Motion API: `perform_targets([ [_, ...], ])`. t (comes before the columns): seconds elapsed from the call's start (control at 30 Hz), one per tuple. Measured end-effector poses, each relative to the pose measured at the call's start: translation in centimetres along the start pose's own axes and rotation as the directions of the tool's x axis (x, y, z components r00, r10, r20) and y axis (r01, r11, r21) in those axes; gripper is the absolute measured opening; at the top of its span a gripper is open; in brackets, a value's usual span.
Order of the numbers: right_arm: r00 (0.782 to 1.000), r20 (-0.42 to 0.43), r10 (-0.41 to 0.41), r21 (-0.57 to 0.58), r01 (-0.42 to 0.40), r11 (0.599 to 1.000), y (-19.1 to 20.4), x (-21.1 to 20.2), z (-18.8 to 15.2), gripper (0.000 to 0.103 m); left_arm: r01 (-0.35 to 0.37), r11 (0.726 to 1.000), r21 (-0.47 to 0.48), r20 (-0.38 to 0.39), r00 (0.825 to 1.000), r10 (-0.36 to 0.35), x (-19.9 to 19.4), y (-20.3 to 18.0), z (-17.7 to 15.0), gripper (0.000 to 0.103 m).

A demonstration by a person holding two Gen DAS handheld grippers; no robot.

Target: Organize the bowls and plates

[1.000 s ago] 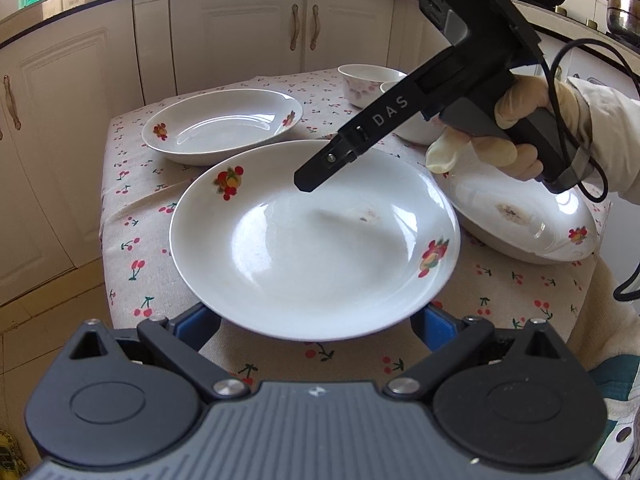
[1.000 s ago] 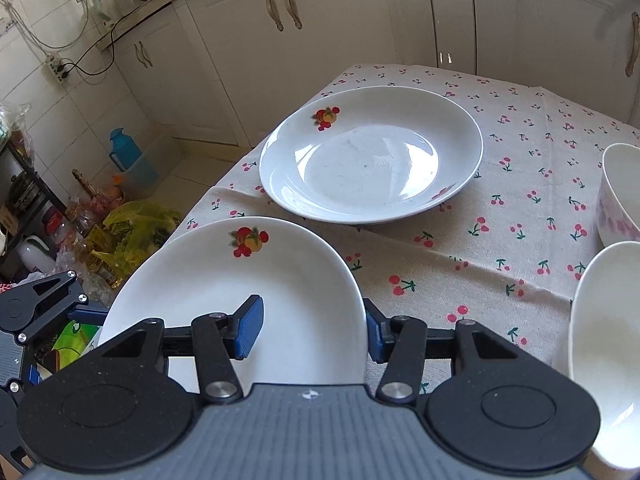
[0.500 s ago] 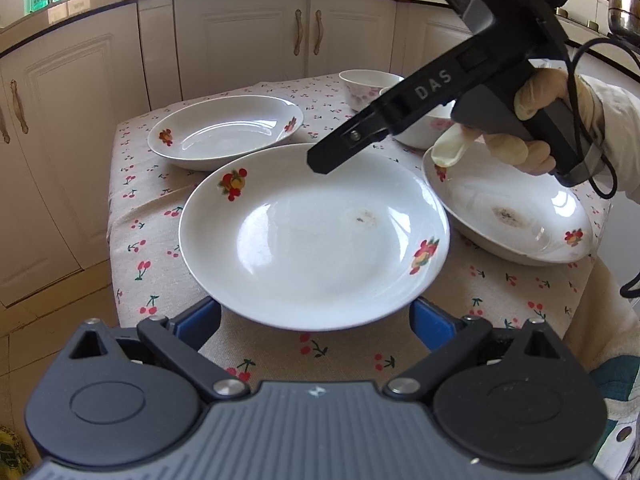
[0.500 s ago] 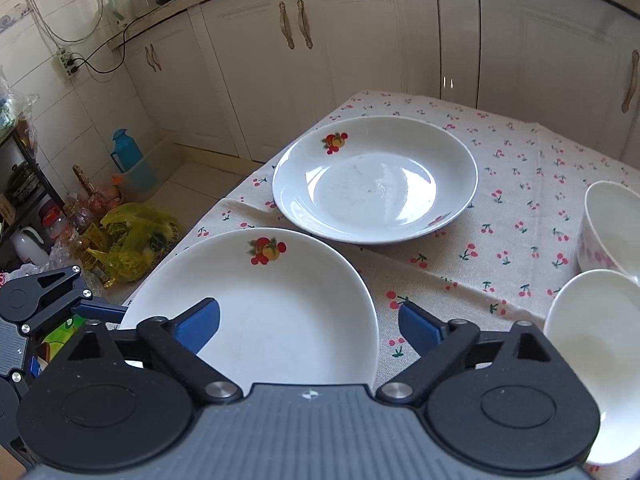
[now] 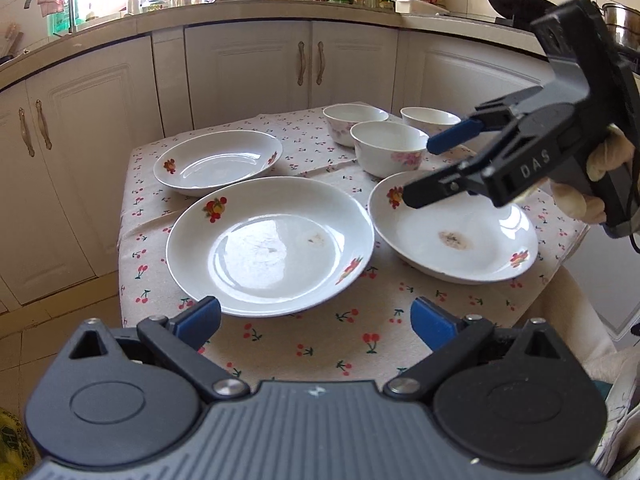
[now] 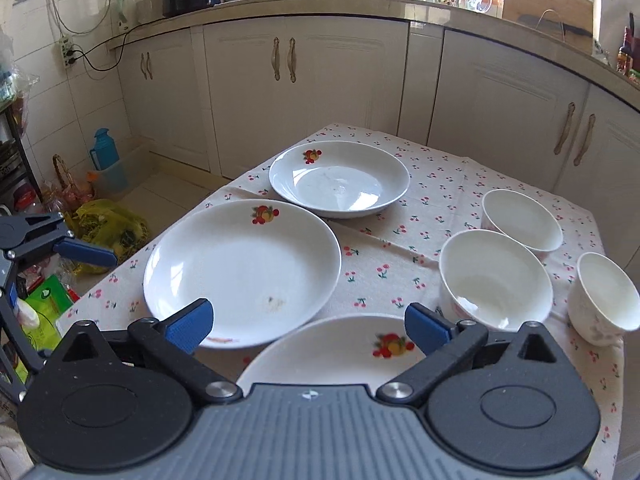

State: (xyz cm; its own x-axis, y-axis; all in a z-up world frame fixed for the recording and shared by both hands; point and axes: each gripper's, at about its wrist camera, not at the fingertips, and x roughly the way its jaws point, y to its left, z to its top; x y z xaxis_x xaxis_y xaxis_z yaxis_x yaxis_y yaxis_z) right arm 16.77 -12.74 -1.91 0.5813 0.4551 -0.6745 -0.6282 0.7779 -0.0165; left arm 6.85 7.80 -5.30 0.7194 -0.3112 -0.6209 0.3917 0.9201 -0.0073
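Note:
Three white fruit-print plates lie on the cherry-print tablecloth: a middle plate (image 5: 270, 246) (image 6: 240, 264), a far plate (image 5: 218, 162) (image 6: 340, 178) and a stained right plate (image 5: 452, 228) (image 6: 332, 356). Three white bowls (image 5: 388, 150) (image 6: 494, 276) cluster at the back right. My left gripper (image 5: 316, 322) is open and empty, just short of the middle plate's near rim. My right gripper (image 5: 418, 172) (image 6: 308, 326) hovers over the right plate's rim. Its jaws are opening wide, with nothing held between them.
The table (image 5: 320, 344) is small, with the floor close beyond its left edge. White cabinets (image 5: 248, 76) stand behind it. Bags and a blue bottle (image 6: 104, 152) crowd the floor. A gloved hand (image 5: 608, 160) holds the right gripper.
The right gripper's jaws went from nearly shut to wide. It lifted off the middle plate and pulled back over the right plate. The left gripper backed away from the middle plate.

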Motion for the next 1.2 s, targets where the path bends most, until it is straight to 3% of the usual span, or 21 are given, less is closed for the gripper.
perform_targets([
  [0.33,0.995,0.016,-0.098,0.028,0.097,0.995,-0.6,-5.9,-7.2,0.103,-0.024,0.996,-0.083,0.048,0.998,0.028,-1.8,-3.5,-0.7,0.101],
  [0.6,0.993,-0.01,-0.118,0.078,0.119,0.99,-1.9,-7.4,-11.4,0.103,-0.009,0.998,-0.055,0.046,0.999,0.011,-1.7,-6.0,-0.5,0.101],
  [1.2,0.995,-0.05,-0.092,0.032,0.094,0.995,-2.5,-3.5,-13.0,0.103,0.032,0.999,0.009,-0.026,0.999,-0.031,1.6,-7.1,2.6,0.101],
])
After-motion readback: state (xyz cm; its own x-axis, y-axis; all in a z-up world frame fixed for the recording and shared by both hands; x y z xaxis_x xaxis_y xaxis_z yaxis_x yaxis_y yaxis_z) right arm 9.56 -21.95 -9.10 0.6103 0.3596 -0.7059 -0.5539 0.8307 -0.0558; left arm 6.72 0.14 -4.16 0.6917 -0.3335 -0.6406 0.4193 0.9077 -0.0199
